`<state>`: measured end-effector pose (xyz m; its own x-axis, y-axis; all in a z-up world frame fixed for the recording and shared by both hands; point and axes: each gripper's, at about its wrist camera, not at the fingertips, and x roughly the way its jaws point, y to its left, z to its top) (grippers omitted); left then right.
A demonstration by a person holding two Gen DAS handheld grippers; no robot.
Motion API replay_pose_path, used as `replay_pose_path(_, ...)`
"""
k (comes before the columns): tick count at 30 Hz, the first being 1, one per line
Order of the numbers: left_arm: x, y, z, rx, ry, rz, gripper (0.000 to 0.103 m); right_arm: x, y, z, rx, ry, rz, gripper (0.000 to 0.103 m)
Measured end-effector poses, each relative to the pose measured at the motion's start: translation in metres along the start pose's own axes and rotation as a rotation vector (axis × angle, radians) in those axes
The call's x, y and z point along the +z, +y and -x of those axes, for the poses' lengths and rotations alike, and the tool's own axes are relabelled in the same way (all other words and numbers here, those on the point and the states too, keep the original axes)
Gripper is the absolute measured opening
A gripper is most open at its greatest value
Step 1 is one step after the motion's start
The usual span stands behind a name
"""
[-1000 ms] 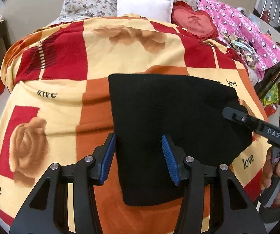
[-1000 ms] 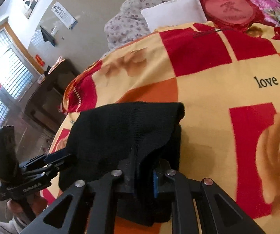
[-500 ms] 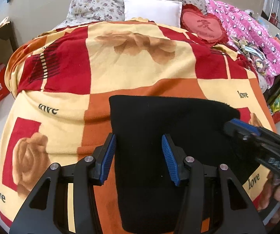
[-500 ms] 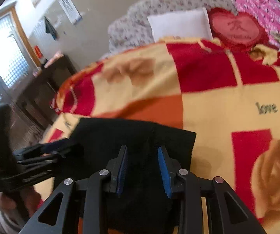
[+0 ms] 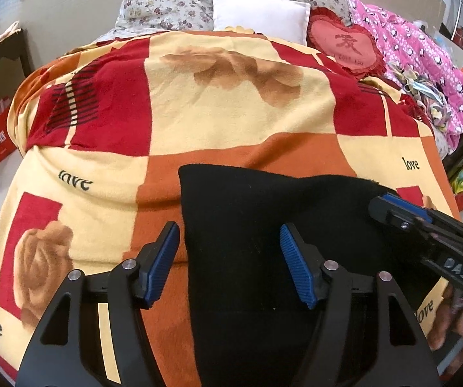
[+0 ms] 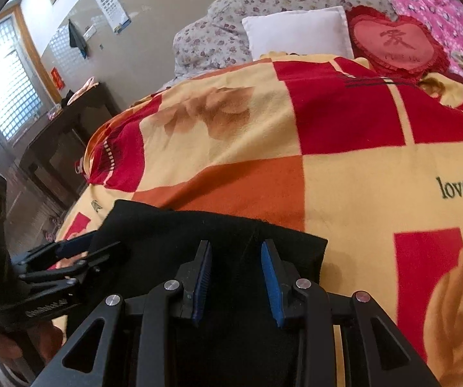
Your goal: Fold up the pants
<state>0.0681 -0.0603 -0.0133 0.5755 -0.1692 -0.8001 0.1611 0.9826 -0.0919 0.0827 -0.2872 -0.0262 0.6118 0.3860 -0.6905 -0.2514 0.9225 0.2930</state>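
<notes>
The black pants lie folded on the bed's blanket. Left gripper and right gripper have just opened, fingers apart, nothing clamped (fold released); next comes smoothing or another fold.

Black pants of matt, finely knitted cloth lie on a fuzzy fleece blanket. Beyond the blanket sit a smooth white cloth pillow and a frilled fabric heart cushion. Above the pants, matt black plastic gripper fingers carry ribbed blue pads and shiny metal rivets.
</notes>
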Motion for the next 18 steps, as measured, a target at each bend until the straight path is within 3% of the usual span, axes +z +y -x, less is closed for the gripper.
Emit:
replay_pose_path(8, -0.007, -0.001, 0.012, 0.008, -0.007, 0.01, 0.065, -0.019, 0.018, 0.031, -0.008, 0.007, 0.064, 0.032)
replay_pose_path(18, -0.02, -0.002, 0.024, 0.006, -0.004, 0.021, 0.065, -0.035, 0.026, 0.034, -0.039, 0.027, 0.09, 0.033)
